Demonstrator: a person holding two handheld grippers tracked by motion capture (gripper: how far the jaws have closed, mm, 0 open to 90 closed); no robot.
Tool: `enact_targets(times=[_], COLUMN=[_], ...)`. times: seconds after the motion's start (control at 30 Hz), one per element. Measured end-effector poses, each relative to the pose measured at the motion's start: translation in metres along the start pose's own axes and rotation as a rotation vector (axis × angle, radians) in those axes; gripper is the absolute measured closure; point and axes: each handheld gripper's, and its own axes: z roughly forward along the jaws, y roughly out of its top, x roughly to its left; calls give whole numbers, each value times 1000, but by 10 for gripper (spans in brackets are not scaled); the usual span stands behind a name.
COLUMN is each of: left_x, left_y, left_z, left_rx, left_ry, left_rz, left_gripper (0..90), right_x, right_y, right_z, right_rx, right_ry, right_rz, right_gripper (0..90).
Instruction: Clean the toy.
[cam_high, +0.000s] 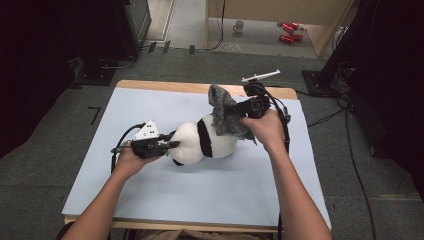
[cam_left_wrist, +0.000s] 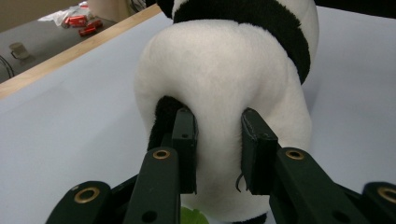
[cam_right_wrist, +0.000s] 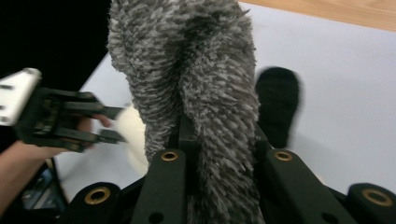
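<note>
A black-and-white panda plush (cam_high: 205, 142) lies on its side in the middle of the pale blue tabletop (cam_high: 165, 195). My left gripper (cam_high: 170, 145) is shut on the plush's white end. In the left gripper view its jaws pinch a fold of white fur (cam_left_wrist: 219, 84) at the left gripper (cam_left_wrist: 218, 149). A grey fuzzy cloth (cam_high: 225, 112) drapes over the plush's far end, and my right gripper (cam_high: 244, 109) is shut on it. In the right gripper view the cloth (cam_right_wrist: 196, 84) rises from between the jaws of the right gripper (cam_right_wrist: 219, 140). A black plush limb (cam_right_wrist: 278, 102) and the left gripper (cam_right_wrist: 112, 123) lie beyond.
The table has a wooden back edge (cam_high: 165, 86). On the floor behind it stand a mug (cam_high: 239, 26) and red items (cam_high: 289, 31). Dark equipment and cables flank both sides of the table. Bare tabletop lies in front of the plush.
</note>
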Motion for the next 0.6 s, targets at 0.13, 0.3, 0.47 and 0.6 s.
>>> enact_targets(times=[0.13,0.3,0.47,0.6], left_x=[0,0,3,6], left_y=[0,-1,-1,0], left_z=[0,-1,-2,-5], left_rx=[-1,-2,-3,-3], left_ry=[2,1,2,-5], left_rz=[-3,-13,-55,-92], left_gripper=[703,692,612,473], right_x=[17,23,13,10], right_y=[7,10,8,6], right_z=[18,47,63,63], right_rx=[34,102,140,144], right_ry=[30,22,-7,-12], right_rz=[-23,-25,-4,-9], right_gripper=[771,771,772,773])
